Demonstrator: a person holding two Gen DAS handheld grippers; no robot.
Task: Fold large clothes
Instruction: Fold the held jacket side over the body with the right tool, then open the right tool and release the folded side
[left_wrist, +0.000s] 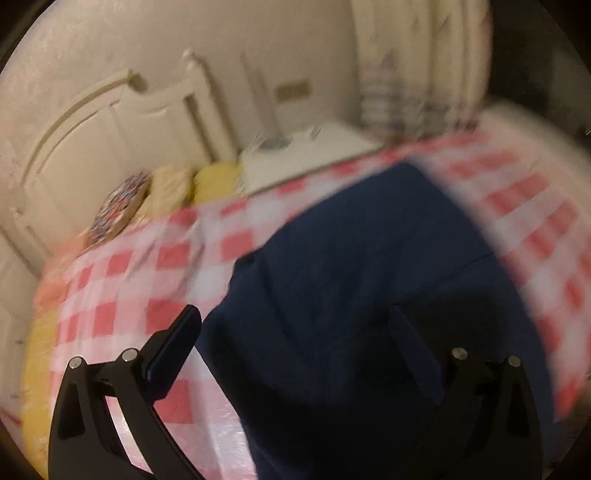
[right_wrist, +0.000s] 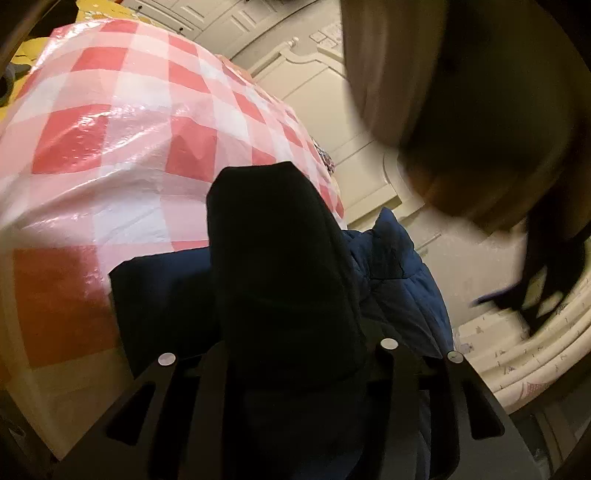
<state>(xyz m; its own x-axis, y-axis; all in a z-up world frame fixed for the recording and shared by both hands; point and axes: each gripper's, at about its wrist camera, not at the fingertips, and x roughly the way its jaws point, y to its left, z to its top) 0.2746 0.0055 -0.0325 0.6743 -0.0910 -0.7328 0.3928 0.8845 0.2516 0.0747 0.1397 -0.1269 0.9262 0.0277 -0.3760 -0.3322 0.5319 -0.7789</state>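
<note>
A dark navy garment (left_wrist: 351, 258) lies spread on a red-and-white checked plastic sheet (left_wrist: 122, 280) over the bed. My left gripper (left_wrist: 295, 332) is open just above the garment's near edge, its left finger (left_wrist: 177, 343) over the sheet, its right finger (left_wrist: 410, 347) over the fabric. The view is blurred. In the right wrist view, my right gripper (right_wrist: 284, 332) is shut on a thick bunch of the navy garment (right_wrist: 273, 258), which stands up between the fingers and hides them. More quilted navy fabric (right_wrist: 399, 273) hangs beside it.
Cream headboard (left_wrist: 92, 140) and pillows (left_wrist: 173, 184) at the far left. A white bedside table (left_wrist: 306, 151) stands beyond the bed. Yellow bedding (left_wrist: 37, 369) shows under the sheet's edge. A blurred arm (right_wrist: 461, 110) crosses the right wrist view. A cream curtain (right_wrist: 524, 354) is lower right.
</note>
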